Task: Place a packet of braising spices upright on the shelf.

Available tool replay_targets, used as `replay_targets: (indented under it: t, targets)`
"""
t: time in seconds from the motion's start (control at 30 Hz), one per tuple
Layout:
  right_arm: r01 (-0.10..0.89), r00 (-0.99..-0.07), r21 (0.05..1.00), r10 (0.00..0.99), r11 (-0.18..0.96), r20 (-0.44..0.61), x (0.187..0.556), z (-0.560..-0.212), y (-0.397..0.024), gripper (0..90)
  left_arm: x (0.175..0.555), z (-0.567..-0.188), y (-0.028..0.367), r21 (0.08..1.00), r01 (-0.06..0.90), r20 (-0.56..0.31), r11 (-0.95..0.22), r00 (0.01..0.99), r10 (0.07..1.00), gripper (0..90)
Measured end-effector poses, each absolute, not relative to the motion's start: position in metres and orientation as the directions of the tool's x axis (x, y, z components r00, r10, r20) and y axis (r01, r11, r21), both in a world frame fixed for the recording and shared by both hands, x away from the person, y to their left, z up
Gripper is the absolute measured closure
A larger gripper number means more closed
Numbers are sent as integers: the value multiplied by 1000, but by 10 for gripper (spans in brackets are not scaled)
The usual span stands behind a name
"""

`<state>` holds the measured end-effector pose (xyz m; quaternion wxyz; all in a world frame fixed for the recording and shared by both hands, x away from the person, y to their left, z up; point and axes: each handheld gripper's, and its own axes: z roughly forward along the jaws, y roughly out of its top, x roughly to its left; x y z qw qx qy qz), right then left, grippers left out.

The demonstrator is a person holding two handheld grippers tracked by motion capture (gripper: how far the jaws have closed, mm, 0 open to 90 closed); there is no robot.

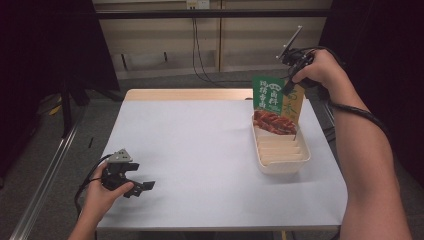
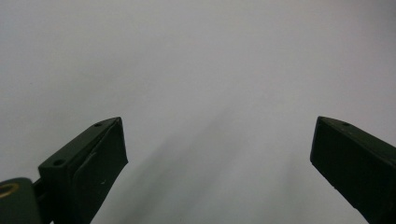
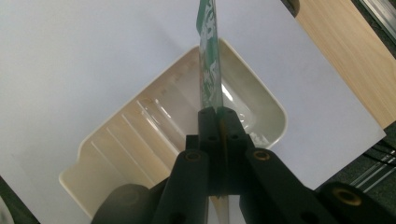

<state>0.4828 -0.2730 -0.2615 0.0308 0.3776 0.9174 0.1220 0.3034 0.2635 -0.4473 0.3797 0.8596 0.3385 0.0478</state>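
Observation:
A flat snack packet [image 1: 274, 105], green at the top with a picture of red food, hangs upright over the far end of a cream ribbed tray [image 1: 300, 159]. My right gripper [image 1: 289, 86] is shut on the packet's upper right edge, held from above. In the right gripper view the jaws pinch the packet [image 3: 209, 65] edge-on, with the cream tray [image 3: 116, 140] below it. My left gripper [image 1: 142, 187] rests low at the table's near left corner. Its fingers [image 2: 93, 163] stand wide apart over bare white table, with nothing between them.
The white table top [image 1: 200, 160] has a strip of wood [image 1: 185, 94] along its far edge. Cables hang down the back wall [image 1: 197, 55]. A metal rail [image 1: 45, 170] runs along the floor at the left.

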Motion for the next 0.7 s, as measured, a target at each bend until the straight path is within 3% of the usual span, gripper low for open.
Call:
replay_targets:
  t: [0.43, 0.53, 0.7]
  targets:
    - [716, -679, 265, 732, 646, 48, 476, -263, -286, 888, 303, -446, 260, 691, 538, -168, -483, 769, 617, 35]
    - [730, -660, 271, 750, 627, 45, 476, -261, -287, 829, 303, -446, 260, 689, 538, -170, -487, 772, 612, 35]
    - [738, -639, 290, 769, 609, 14, 474, -251, -286, 622, 303, -445, 259, 687, 535, -165, -492, 774, 611, 35]
